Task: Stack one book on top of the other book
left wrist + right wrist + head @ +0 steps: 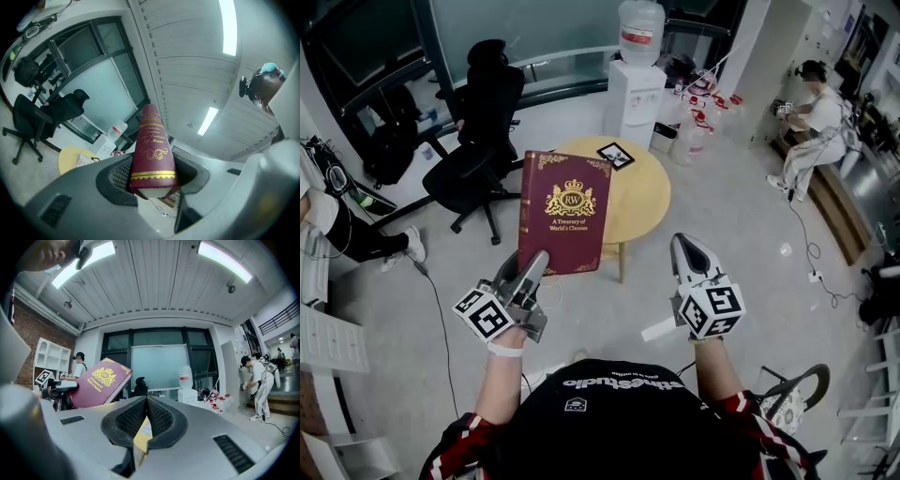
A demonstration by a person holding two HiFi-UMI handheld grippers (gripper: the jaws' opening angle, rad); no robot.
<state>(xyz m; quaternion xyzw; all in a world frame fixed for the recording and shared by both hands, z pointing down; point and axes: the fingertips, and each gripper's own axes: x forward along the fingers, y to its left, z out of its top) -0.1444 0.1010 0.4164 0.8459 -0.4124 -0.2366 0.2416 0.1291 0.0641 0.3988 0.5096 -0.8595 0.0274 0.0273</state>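
Observation:
My left gripper [539, 261] is shut on the lower edge of a maroon hardback book [565, 211] with a gold crest, and holds it upright in the air in front of a round yellow table [642, 197]. In the left gripper view the book's spine [151, 145] stands clamped between the pads of that gripper [152, 180]. A small dark-edged book [615, 155] lies flat on the table's far side. My right gripper [689, 246] hangs to the right of the maroon book, shut and empty. In the right gripper view, the maroon book [98, 383] shows at the left beyond the gripper [146, 401].
A black office chair [483, 141] stands left of the table. A water dispenser [636, 84] stands behind it, with bottles beside it on the floor. One person [814, 131] sits at the far right, and another person's leg [366, 246] shows at the left. A cable [441, 328] trails over the floor.

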